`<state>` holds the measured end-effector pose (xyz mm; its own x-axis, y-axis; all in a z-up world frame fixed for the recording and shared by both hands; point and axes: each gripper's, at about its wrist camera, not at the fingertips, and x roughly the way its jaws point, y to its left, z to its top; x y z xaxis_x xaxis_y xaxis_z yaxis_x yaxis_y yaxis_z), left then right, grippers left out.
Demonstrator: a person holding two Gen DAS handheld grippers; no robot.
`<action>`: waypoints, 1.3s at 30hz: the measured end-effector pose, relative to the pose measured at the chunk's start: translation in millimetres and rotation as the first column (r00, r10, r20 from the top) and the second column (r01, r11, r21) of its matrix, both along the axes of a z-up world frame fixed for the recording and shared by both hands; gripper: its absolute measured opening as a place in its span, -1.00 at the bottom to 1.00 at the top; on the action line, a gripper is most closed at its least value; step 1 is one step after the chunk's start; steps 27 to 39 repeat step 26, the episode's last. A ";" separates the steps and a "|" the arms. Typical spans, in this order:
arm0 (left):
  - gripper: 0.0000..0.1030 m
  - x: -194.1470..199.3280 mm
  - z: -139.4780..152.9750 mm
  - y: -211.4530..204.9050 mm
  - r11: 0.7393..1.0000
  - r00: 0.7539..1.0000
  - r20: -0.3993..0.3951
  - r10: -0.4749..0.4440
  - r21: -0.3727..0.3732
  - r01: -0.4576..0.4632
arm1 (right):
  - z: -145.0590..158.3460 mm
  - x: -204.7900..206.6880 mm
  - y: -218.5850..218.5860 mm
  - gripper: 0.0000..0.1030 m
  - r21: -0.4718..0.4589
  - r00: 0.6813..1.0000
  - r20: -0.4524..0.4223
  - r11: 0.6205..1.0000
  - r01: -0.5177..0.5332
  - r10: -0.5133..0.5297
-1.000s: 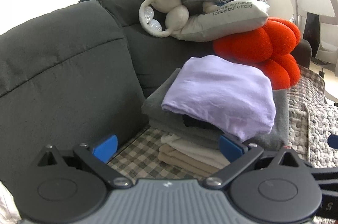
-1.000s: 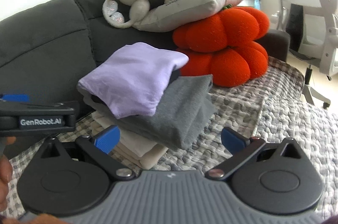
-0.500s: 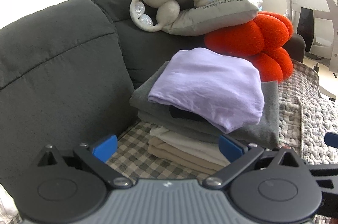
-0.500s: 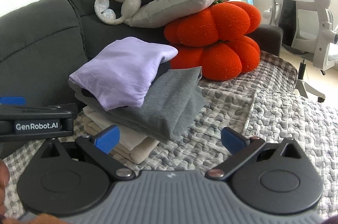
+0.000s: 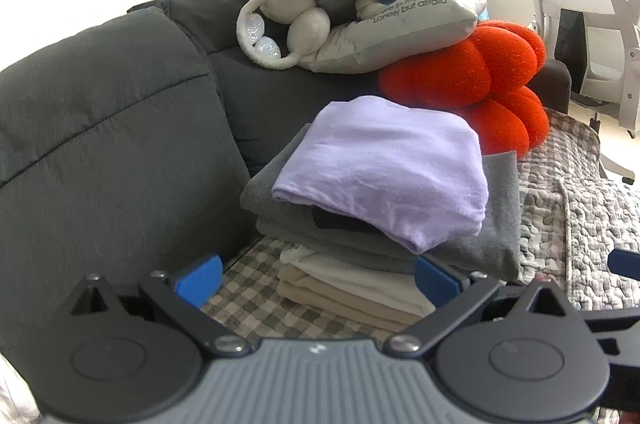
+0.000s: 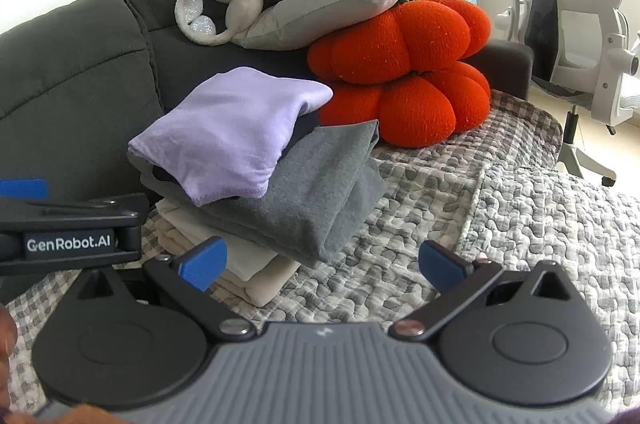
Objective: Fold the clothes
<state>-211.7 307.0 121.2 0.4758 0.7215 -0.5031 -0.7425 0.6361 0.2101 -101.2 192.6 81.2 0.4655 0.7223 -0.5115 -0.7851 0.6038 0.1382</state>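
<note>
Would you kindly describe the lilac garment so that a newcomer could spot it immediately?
Start at the dark grey sofa and find the stack of folded clothes on its quilted seat cover, just left of the orange pumpkin cushions. The lilac garment lies on top, above a grey piece and cream ones; it is the stack's only pastel purple item.

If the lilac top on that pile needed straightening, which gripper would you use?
Probably the left gripper: it faces the lilac top head-on, open. The right gripper, also open, points mostly at the quilt.
</note>
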 end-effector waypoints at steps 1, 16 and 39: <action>0.99 0.6 0.1 -1.1 1.000 1.000 -0.002 -0.002 0.005 0.002 | -0.1 0.0 -0.2 1.00 0.000 1.000 0.000 1.000 0.000 0.000; 0.99 5.6 0.0 -6.1 1.000 1.000 -0.015 -0.009 0.022 0.009 | -3.2 4.9 -5.0 1.00 -0.003 1.000 -0.006 1.000 0.009 -0.009; 0.99 7.4 -1.5 -6.1 1.000 1.000 -0.019 -0.007 0.020 0.008 | -5.1 7.8 -5.8 1.00 -0.005 1.000 -0.011 1.000 0.013 -0.013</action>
